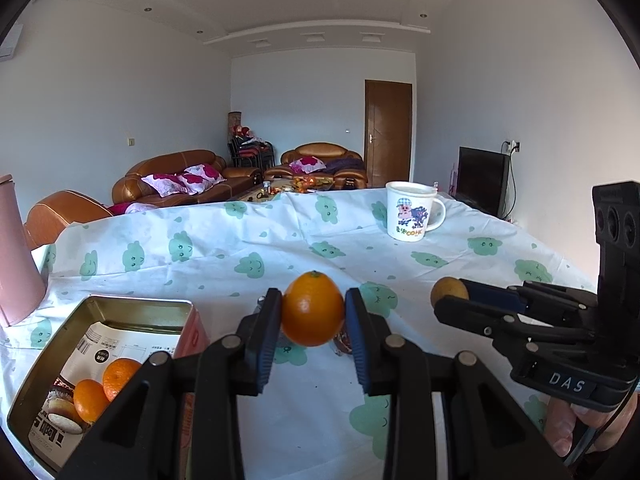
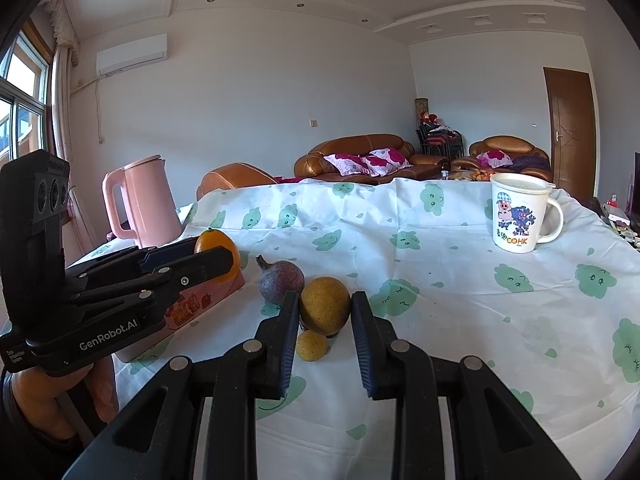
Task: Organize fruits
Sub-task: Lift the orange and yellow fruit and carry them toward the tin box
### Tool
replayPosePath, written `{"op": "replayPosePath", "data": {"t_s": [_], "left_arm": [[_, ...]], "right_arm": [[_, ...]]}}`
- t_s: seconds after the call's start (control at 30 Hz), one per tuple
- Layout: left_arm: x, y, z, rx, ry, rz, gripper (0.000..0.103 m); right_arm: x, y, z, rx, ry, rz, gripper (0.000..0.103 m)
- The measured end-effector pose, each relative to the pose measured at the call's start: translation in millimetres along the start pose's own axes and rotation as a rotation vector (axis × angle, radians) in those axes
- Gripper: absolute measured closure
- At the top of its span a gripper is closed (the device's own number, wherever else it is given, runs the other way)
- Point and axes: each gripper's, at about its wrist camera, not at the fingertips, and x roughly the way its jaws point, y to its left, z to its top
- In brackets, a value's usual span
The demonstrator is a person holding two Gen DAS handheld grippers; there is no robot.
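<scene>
My left gripper [image 1: 313,312] is shut on an orange [image 1: 313,309] and holds it above the table, right of an open pink tin [image 1: 140,304] that holds two oranges [image 1: 106,386]. It also shows in the right wrist view [image 2: 216,256], with the orange [image 2: 212,242] over the tin [image 2: 192,304]. My right gripper [image 2: 325,314] is shut on a yellow-brown fruit [image 2: 325,306], also seen in the left wrist view [image 1: 449,291]. A purple fruit [image 2: 281,282] and a small yellow fruit [image 2: 311,345] lie on the cloth just beside it.
A pink kettle [image 2: 142,202] stands at the table's left edge, also in the left wrist view [image 1: 16,256]. A white cartoon mug [image 1: 412,211] stands at the far right, also in the right wrist view [image 2: 520,212]. The table has a white cloth [image 2: 460,300] with green prints.
</scene>
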Motion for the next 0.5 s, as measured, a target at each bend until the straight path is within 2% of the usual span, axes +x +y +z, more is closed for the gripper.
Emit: {"op": "replayPosePath", "data": {"t_s": [0.5], "left_arm": [[-10.3, 0.4, -0.5, -0.005, -0.054, 0.024, 0.069]], "right_arm": [[-12.7, 4.5, -2.5, -0.033, -0.080, 0.006, 0.075]]}}
